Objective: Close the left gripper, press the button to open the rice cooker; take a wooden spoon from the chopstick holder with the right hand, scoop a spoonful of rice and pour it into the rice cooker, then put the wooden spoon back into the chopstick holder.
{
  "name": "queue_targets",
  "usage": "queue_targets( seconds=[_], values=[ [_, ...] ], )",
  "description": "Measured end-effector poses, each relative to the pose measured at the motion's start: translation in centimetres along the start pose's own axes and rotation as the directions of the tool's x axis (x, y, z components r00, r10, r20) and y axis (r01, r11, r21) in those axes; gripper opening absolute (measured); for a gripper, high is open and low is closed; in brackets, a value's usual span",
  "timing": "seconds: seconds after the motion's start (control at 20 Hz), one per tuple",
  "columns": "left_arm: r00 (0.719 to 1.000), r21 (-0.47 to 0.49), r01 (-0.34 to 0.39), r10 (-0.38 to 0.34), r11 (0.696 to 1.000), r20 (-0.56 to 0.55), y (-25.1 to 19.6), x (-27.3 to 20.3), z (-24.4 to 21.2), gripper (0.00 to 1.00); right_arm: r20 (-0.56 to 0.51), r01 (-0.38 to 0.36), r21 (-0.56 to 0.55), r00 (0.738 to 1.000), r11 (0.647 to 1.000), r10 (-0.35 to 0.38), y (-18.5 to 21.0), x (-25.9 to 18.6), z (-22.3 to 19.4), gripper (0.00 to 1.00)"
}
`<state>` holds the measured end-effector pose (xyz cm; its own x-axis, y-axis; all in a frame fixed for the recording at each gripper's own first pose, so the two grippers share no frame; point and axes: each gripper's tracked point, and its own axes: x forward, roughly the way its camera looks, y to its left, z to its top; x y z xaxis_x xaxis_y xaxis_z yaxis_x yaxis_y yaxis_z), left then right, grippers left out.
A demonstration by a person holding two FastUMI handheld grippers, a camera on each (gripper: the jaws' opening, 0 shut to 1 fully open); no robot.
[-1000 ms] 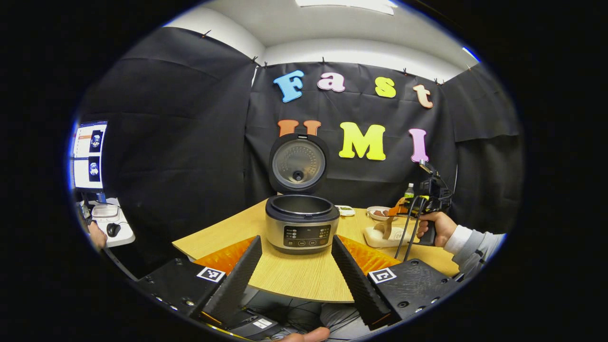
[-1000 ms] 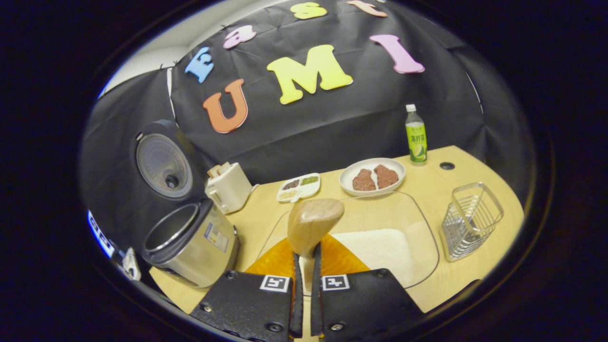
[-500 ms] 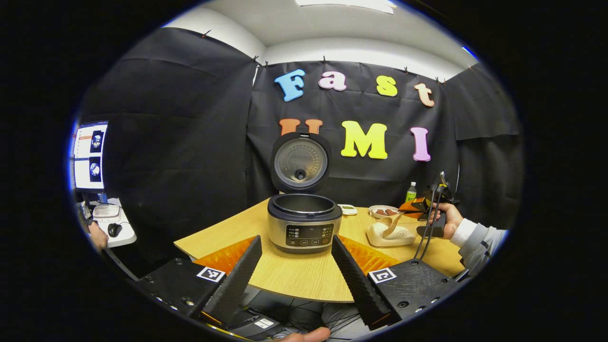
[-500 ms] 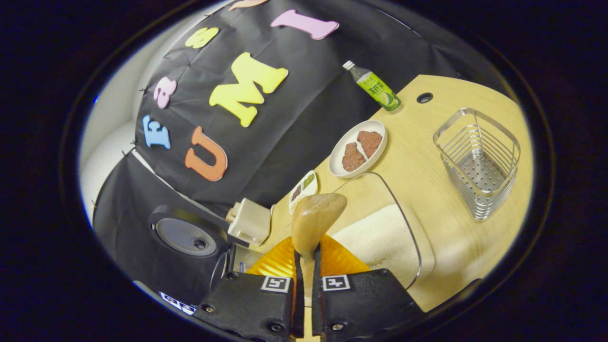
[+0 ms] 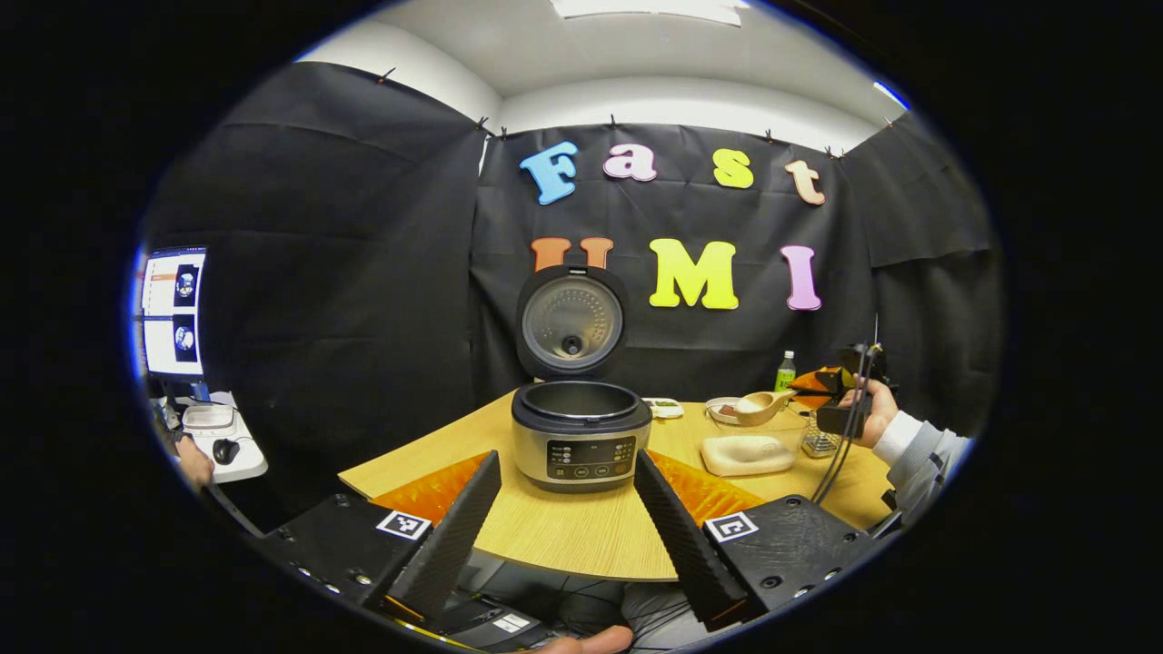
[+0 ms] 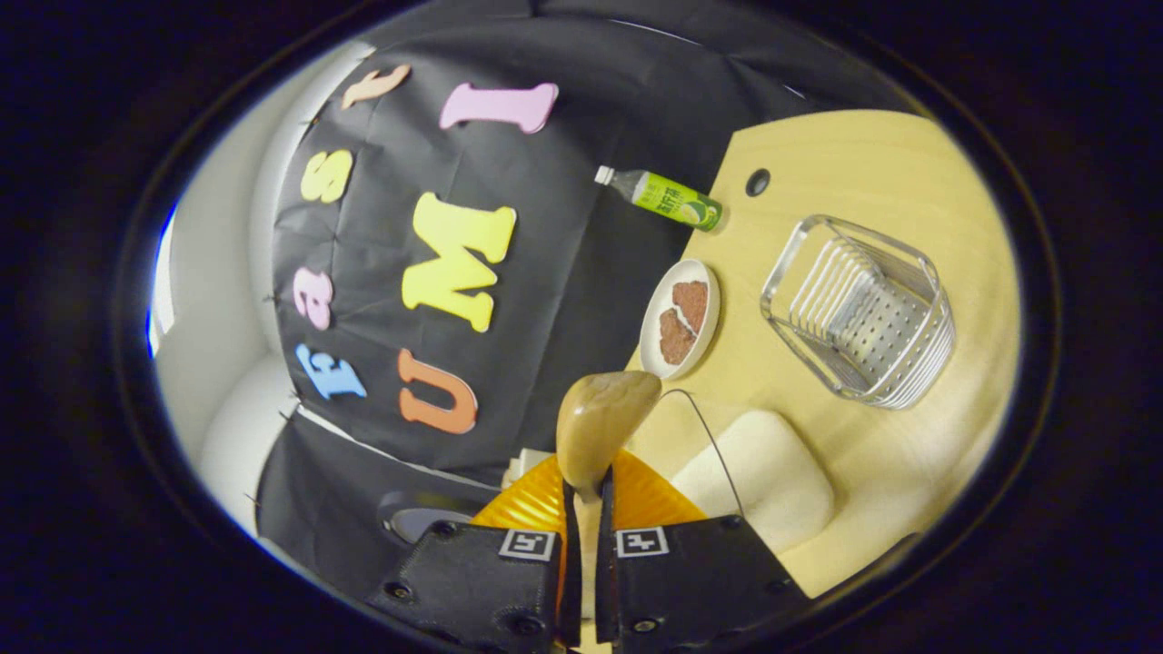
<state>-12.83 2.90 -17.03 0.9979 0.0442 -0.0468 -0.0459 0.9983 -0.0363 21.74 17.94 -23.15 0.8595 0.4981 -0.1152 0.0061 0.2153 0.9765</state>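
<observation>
**Fingers clamped on spoon handle; loaded bowl to be carried to the cooker**

Fingers of the right gripper [image 6: 581, 536] are pressed together on the handle of the wooden spoon [image 6: 604, 422], whose bowl sticks out ahead of them. The left gripper view shows the same spoon off to the right, held in a hand [image 5: 870, 411], its bowl turned up with a white heap of rice in it. It sits above the glass rice container [image 5: 752, 447]. The right gripper view is rolled strongly to one side; the table [image 6: 863, 163] runs up the right of that view.

Left gripper [image 5: 563, 527]: jaws spread wide, nothing between them, facing the rice cooker [image 5: 581, 434] from the near table edge. Cooker lid [image 5: 571, 320] stands upright, pot open and apparently empty.

Judged step: transfer of the scoop to the pot. Advice for doing it well:
- keep the bowl level during the carry; the heap looks loose and would spill if tipped
- travel leftward, clear of the container rim
- bring the bowl over the middle of the pot before rolling the wrist
- stay below and in front of the raised lid

The wire chopstick holder [image 6: 859, 313] stands empty, beside the plate [image 6: 656, 350] and near the green bottle [image 6: 663, 196], ready for the return.
</observation>
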Motion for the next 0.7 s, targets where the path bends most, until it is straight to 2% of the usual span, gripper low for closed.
queue_targets(
  seconds=[0.15, 0.25, 0.4, 0.6, 0.7],
  values=[
    [1.000, 0.008, 0.004, -0.004, 1.000, 0.000, -0.1, -0.3, 0.0, 0.95, 0.027, -0.065, 0.189, 0.998, 0.980, 0.061, -0.1, -0.2, 0.6, 0.11],
    [1.000, 0.009, 0.007, -0.007, 1.000, 0.001, 0.3, -0.7, 0.2, 0.95, 0.035, -0.116, 0.251, 0.993, 0.961, 0.111, 0.8, -0.3, 0.3, 0.11],
    [1.000, -0.004, 0.003, -0.003, 1.000, 0.012, 1.0, -1.2, 0.5, 0.94, 0.014, -0.156, 0.271, 0.987, 0.950, 0.158, 3.1, -0.2, -1.3, 0.11],
    [0.999, -0.015, -0.029, 0.029, 0.999, 0.018, 2.8, -2.0, 0.6, 0.94, -0.040, -0.169, 0.242, 0.982, 0.955, 0.184, 7.0, 0.5, -5.2, 0.11],
    [0.999, -0.027, -0.022, 0.023, 0.999, 0.026, 3.2, -2.6, 1.1, 0.95, -0.070, -0.168, 0.225, 0.980, 0.960, 0.188, 8.8, 1.3, -7.4, 0.11]
  ],
)
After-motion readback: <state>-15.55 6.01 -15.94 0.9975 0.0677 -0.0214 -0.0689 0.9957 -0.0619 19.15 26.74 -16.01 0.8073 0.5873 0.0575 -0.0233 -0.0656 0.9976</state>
